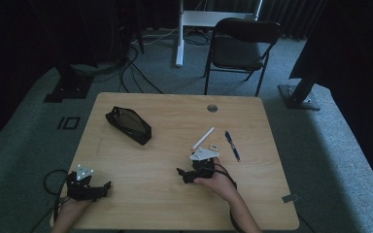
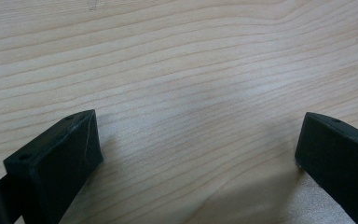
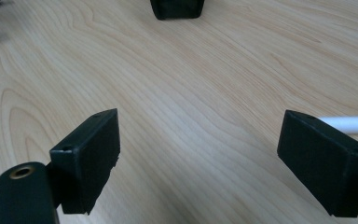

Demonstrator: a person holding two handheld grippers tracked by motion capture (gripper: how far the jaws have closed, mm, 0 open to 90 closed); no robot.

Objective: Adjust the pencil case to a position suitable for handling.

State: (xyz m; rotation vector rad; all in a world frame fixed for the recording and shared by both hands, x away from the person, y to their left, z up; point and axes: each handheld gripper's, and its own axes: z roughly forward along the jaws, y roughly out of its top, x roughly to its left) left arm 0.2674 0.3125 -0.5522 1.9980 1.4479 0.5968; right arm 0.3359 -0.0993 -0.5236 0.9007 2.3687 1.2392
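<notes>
My left gripper (image 1: 103, 189) rests near the table's front left corner, held by a hand. In the left gripper view it (image 2: 198, 135) stands open over bare wood, with nothing between its jaws. My right gripper (image 1: 182, 175) lies right of the table's middle, also open and empty (image 3: 203, 133). A white tube (image 1: 202, 138) lies just beyond it and shows behind the right jaw (image 3: 349, 124). A blue pen (image 1: 232, 145) and a small pale piece (image 1: 213, 146) lie to the right of the tube. A black pouch (image 1: 128, 125) (image 3: 177, 8) lies at the back left.
The light wooden table (image 1: 175, 204) has a round grommet hole (image 1: 212, 108) near its far edge. A dark chair (image 1: 240, 46) and a white desk leg (image 1: 179, 34) stand on the carpet behind. Cables trail over the floor at the left.
</notes>
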